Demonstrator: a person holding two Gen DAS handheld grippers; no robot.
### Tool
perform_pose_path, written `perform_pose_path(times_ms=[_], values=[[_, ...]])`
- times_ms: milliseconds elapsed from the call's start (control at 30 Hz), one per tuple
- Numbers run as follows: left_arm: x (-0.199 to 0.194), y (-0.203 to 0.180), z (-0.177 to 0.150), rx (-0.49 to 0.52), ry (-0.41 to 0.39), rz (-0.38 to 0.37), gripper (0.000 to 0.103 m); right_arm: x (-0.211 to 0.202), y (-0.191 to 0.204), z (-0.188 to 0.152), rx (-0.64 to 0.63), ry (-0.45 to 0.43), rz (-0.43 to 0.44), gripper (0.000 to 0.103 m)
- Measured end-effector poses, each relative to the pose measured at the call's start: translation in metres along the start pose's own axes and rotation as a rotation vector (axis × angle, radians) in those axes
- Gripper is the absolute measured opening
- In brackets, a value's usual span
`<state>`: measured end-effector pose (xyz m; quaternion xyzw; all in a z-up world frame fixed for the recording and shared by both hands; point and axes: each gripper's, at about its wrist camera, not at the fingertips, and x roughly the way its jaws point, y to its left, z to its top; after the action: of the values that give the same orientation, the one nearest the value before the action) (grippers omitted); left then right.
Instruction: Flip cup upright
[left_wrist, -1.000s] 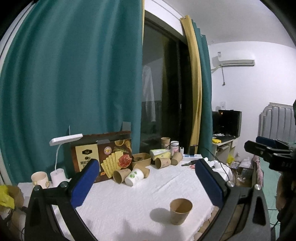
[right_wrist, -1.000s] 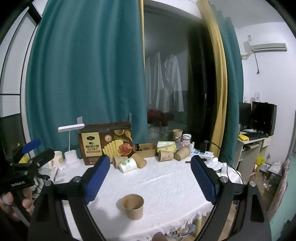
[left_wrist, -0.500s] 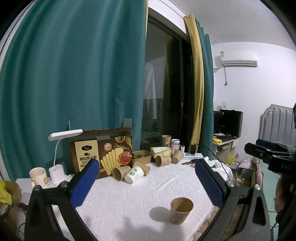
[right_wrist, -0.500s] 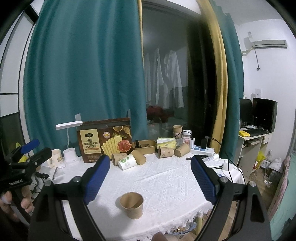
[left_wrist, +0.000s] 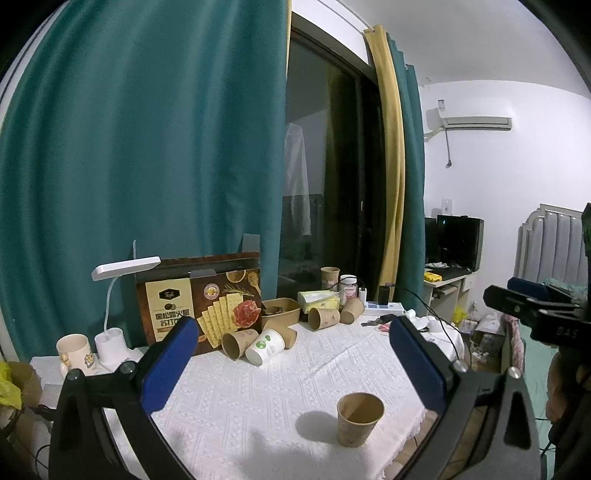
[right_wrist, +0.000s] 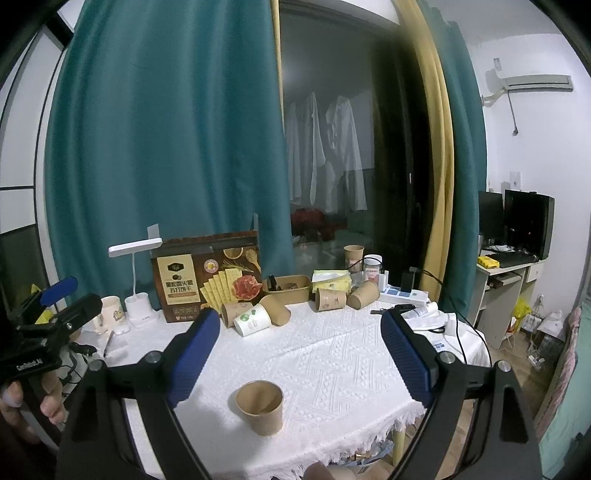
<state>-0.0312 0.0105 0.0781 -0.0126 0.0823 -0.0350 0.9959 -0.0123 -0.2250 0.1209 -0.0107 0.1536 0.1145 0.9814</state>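
Both the left gripper (left_wrist: 291, 354) and right gripper (right_wrist: 299, 350) hover level, jaws spread, empty.

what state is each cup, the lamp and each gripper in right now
near brown cup: upright, mouth up, free of both grippers
white cup: on its side
brown cups at the back: several on their sides
lamp: appears off
left gripper: open, holding nothing
right gripper: open, holding nothing

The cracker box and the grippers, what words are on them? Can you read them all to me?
"Tafe": on the cracker box; the Chinese lines under it are too blurred to read.
"DAS": on the right gripper, part of a longer word.
"GenRobot.AI": on the left gripper.
Cup prints: unreadable.
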Motion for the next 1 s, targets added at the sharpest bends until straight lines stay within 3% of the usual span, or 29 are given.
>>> perform_pose_path(times_ms=[1000], values=[[0.0022, -0.0032, 0.0004, 0.003, -0.001, -0.004, 0.103, 0.0012, -0.0020, -0.0014, 0.001, 0.002, 0.000, 0.087]])
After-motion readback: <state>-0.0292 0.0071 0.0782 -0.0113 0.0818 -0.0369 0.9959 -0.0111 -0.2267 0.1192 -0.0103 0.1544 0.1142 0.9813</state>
